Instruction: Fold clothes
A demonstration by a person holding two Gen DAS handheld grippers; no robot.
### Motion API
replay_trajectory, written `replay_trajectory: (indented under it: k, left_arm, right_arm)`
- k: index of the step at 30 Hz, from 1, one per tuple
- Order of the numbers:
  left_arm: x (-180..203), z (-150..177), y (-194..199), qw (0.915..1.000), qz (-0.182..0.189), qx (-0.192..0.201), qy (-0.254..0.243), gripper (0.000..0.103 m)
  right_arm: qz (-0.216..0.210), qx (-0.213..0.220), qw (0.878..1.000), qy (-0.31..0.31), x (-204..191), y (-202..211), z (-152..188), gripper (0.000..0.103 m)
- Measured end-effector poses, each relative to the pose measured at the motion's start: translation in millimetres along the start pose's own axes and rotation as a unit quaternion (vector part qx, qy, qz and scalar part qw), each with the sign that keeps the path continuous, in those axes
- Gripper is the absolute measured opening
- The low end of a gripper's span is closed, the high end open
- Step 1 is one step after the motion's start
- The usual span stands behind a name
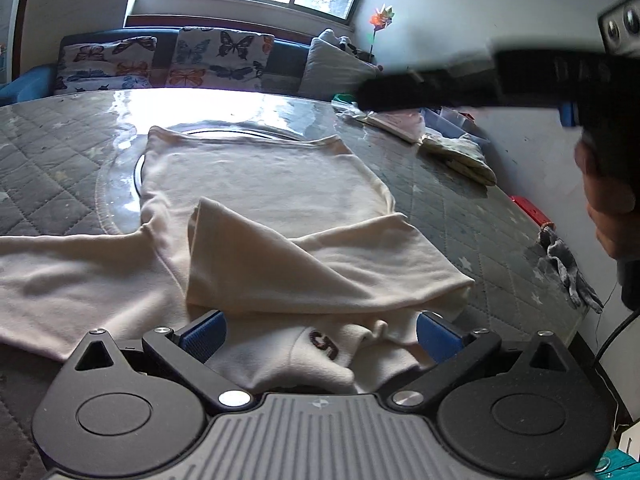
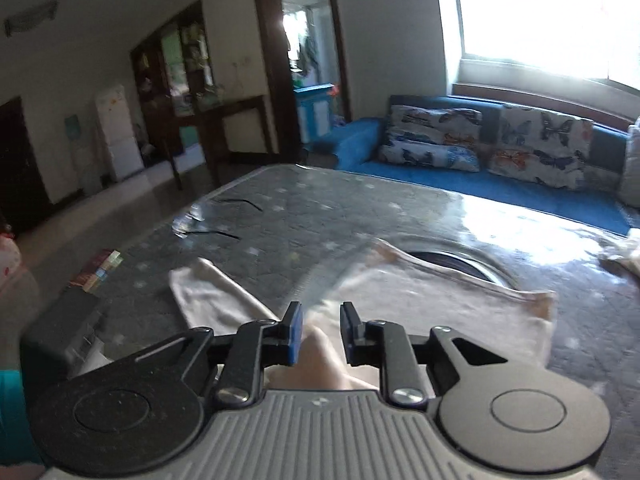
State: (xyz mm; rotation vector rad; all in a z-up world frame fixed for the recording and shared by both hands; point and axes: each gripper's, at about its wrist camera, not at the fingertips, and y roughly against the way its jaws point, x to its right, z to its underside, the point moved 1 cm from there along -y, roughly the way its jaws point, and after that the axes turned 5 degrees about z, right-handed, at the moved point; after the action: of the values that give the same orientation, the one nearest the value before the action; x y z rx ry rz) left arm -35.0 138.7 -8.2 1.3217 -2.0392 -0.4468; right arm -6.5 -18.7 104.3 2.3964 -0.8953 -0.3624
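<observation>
A cream long-sleeved top (image 1: pixel 260 184) lies flat on the quilted grey table (image 1: pixel 48 168). Its right sleeve (image 1: pixel 320 264) is folded across the body and its left sleeve (image 1: pixel 60 272) stretches out to the left. My left gripper (image 1: pixel 320 334) is open low at the near edge, over the collar with a brown letter. My right gripper (image 2: pixel 320 334) is open with its jaws a small gap apart, held above the top (image 2: pixel 420 304). It also shows blurred in the left wrist view (image 1: pixel 460 88), high at the right.
A patterned cloth (image 1: pixel 460 156), plastic bags and a grey rag (image 1: pixel 568 268) lie along the table's right edge. A blue sofa (image 2: pixel 480 176) with butterfly cushions stands behind the table under a window. A dark cable (image 2: pixel 224 216) lies on the far left.
</observation>
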Motion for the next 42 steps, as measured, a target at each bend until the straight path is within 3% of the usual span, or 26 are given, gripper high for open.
replay_trajectory:
  k: [8,13,16,19,21,24,26,38,40,42]
  left_arm:
    - [-9,-15,7,0.9991,-0.032,0.029,0.002,0.103]
    - [-28,-24,-4,0.9973,-0.060,0.028,0.033,0.101]
    - [-34,-25,-12,0.9970,-0.060,0.018,0.046,0.091]
    - [-35,-23,-16,0.9970,-0.060,0.010,0.047,0.070]
    - [-34,-22,-13,0.9970,-0.062,0.009,0.045,0.040]
    - [-32,-23,-6,0.9972,-0.057,0.010,0.047,0.015]
    - [-31,-24,2,0.9971,-0.057,0.013,0.048,0.011]
    - [-45,-12,18,0.9935,-0.097,-0.022,0.056,0.011]
    - [-42,-14,21,0.9943,-0.091,-0.016,0.052,0.016]
    - [-40,-19,22,0.9947,-0.089,-0.005,0.050,0.034]
  right_arm:
    - [0.064,-0.130,0.989,0.013,46,-14,70,0.020]
    - [0.066,-0.149,0.987,0.001,57,-11,94,0.020]
    - [0.062,-0.146,0.987,0.009,57,-11,99,0.024]
    - [0.060,-0.147,0.987,0.014,57,-14,100,0.025]
    - [0.059,-0.149,0.987,0.015,57,-17,100,0.026]
    - [0.061,-0.150,0.987,0.019,57,-18,98,0.028]
    - [0.064,-0.146,0.987,0.028,56,-16,95,0.029]
    - [0.085,-0.096,0.991,0.047,60,-49,72,0.032]
    - [0.091,-0.099,0.989,0.055,60,-57,73,0.032]
    - [0.097,-0.099,0.989,0.055,62,-61,74,0.032]
